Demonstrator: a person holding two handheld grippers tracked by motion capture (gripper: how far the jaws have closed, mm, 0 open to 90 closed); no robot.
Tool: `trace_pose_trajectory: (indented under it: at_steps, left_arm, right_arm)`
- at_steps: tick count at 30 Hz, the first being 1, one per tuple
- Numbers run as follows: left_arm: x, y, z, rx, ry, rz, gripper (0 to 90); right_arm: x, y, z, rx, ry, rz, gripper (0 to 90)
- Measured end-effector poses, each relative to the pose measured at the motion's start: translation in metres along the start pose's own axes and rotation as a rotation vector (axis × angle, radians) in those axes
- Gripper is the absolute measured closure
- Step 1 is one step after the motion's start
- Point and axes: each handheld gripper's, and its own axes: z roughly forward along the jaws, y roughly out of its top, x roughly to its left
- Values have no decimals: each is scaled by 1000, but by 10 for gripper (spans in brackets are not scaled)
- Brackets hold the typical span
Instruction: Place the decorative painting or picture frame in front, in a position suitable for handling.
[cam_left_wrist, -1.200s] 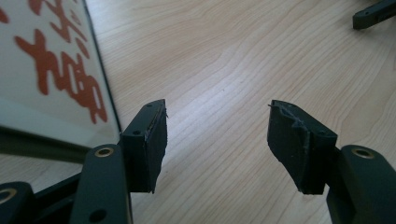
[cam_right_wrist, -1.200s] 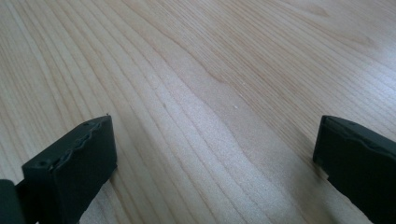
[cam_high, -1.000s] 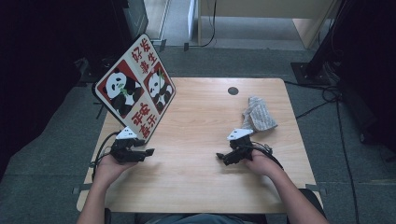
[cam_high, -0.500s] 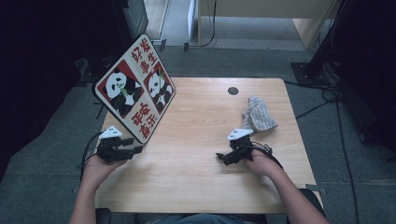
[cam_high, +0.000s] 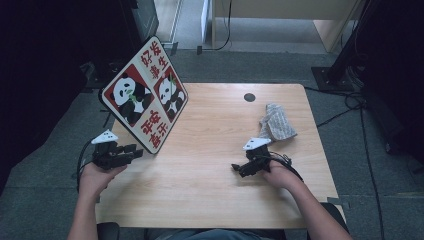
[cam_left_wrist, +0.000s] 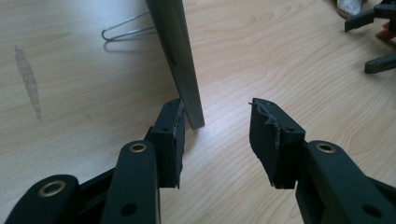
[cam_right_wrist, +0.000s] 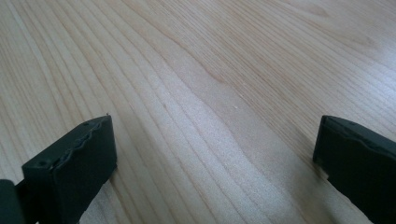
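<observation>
A pale wooden table (cam_high: 210, 145) stands on grey carpet, with dark equipment and cables around it. In the left gripper view, the jaws of the left gripper (cam_left_wrist: 217, 133) are seen apart and have just been closing; the lower corner of the panda sign (cam_left_wrist: 180, 60) stands between them, just beside the left pad, and contact with that pad cannot be told, while a clear gap is left to the other pad. A wire stand (cam_left_wrist: 126, 30) is seen behind the sign on the tabletop. From the high view, the left gripper (cam_high: 134, 150) is held at the table's left edge, pointed at the sign's lower corner, and the sign (cam_high: 145, 102) is seen propped upright and tilted near the table's far left corner. The jaws of the right gripper (cam_right_wrist: 210, 154) are spread wide over bare wood, with nothing between them. It (cam_high: 240, 169) is rested low on the table's right half, and a crumpled grey cloth (cam_high: 277, 125) lies just beyond it.
</observation>
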Motion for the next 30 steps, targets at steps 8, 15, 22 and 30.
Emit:
trace_pose_trajectory:
  at_steps: [8,15,22,30]
  left_arm:
    - [6,18,-7,-15,-2,6,578]
    - [13,24,-17,-24,3,-22,579]
    - [18,46,-28,-24,6,-37,577]
    - [19,75,-40,-28,-12,-9,575]
  right_arm:
    - [0,0,0,-1,1,-2,0]
    - [1,0,0,-2,-1,-3,0]
    - [1,-1,0,-2,-2,1,0]
    - [2,-1,-1,-3,-2,0,0]
